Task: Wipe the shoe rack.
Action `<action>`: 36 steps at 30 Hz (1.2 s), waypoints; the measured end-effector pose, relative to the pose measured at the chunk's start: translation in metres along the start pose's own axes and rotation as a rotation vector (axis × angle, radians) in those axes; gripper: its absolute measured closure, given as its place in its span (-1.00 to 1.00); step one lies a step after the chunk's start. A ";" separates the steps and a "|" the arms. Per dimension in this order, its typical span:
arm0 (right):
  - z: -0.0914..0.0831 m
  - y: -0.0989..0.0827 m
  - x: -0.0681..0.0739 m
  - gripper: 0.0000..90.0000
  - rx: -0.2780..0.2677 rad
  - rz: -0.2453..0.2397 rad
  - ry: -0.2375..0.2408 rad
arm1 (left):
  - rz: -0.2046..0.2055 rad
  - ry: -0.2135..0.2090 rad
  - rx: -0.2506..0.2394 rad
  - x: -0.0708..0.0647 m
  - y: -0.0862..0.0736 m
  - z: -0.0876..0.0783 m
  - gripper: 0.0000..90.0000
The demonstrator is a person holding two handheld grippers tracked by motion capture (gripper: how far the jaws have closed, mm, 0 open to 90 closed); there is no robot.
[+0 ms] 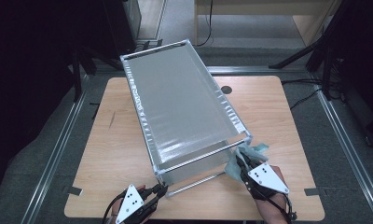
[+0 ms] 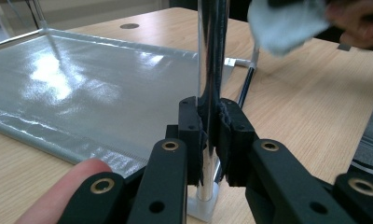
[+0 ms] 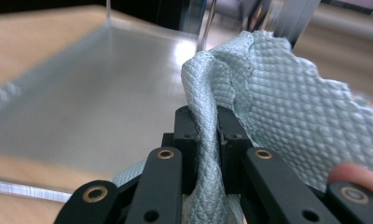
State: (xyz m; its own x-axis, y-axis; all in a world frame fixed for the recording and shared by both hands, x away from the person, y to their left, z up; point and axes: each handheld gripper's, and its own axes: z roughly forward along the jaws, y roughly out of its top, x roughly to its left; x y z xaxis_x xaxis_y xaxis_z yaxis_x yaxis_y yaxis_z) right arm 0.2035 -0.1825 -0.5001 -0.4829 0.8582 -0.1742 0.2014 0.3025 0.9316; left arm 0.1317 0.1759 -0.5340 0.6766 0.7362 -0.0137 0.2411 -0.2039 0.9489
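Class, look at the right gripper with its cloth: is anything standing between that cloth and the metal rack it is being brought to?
Nothing visible does. The right gripper is shut on the cloth, which already lies against the rack at its near right corner. The left gripper is clamped on a corner post at the opposite side.

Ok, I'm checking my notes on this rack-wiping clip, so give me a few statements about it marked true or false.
1. The left tongs are clamped on a chrome post of the rack. True.
2. The right tongs are open. False: they pinch a pale blue-green cloth.
3. The cloth lies at the rack's far end. False: it is at the near right corner.
4. The rack stands on a wooden table. True.
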 end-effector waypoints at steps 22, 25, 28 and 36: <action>0.032 -0.029 0.101 0.81 0.284 -0.031 0.331 | 0.008 -0.029 -0.019 -0.019 0.003 0.017 0.81; 0.029 -0.026 0.121 0.81 0.291 -0.067 0.402 | 0.015 -0.031 -0.018 -0.022 0.003 0.018 0.81; 0.029 -0.026 0.124 0.80 0.294 -0.081 0.416 | 0.018 -0.036 -0.014 -0.020 0.003 0.017 0.81; 0.027 -0.032 0.063 0.80 0.359 0.018 0.348 | 0.018 -0.046 -0.011 -0.019 0.002 0.015 0.81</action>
State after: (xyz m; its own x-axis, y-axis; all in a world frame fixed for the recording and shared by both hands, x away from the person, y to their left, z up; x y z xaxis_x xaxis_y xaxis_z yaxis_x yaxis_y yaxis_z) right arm 0.1893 -0.1269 -0.5499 -0.7199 0.6939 0.0145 0.4634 0.4649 0.7544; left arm 0.1299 0.1523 -0.5361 0.7121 0.7020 -0.0110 0.2211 -0.2094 0.9525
